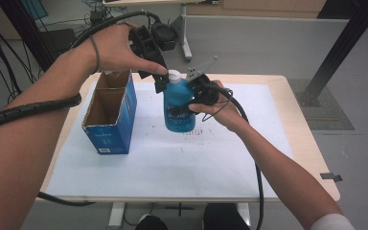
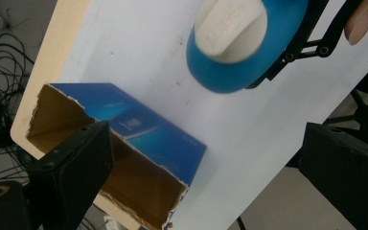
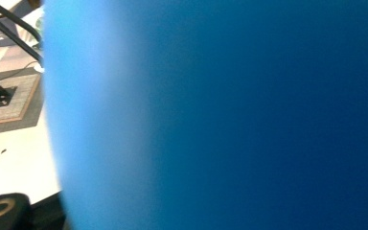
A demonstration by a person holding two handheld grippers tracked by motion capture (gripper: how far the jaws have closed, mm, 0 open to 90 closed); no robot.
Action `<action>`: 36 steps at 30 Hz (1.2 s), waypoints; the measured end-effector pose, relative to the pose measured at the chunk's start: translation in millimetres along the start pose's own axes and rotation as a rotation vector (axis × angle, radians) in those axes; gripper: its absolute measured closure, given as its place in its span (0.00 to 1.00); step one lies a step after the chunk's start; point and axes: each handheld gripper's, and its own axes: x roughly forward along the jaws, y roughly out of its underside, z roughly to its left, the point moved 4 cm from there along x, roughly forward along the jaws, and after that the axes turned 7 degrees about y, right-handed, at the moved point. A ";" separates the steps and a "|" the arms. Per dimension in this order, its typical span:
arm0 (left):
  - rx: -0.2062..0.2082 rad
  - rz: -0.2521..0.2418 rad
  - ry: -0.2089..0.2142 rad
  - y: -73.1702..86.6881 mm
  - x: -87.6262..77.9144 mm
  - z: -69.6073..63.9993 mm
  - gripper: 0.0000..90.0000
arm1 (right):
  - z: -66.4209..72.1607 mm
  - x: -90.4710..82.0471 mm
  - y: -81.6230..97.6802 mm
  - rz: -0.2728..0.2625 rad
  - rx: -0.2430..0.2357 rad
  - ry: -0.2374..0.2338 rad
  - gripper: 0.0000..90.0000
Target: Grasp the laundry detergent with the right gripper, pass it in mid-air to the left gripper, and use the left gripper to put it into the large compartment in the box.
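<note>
A blue bottle with a white cap hangs upright above the white mat, and my right gripper is shut on its side. The bottle's blue wall is pressed right up against the right gripper view. My left gripper hovers just left of the cap, and its jaws stand open with nothing between them. In the left gripper view I look down between those wide jaws at the bottle and its cap. A blue cardboard box with an open top stands at the left.
A white mat covers most of the pale wooden table. Thick cables trail from both grippers across my forearms. A black frame post and more cables stand on the floor beyond the table.
</note>
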 end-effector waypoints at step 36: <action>0.145 0.078 0.077 -2.3 50.7 -24.8 0.06 | 43.7 25.7 1.6 -0.088 -0.138 -0.147 0.49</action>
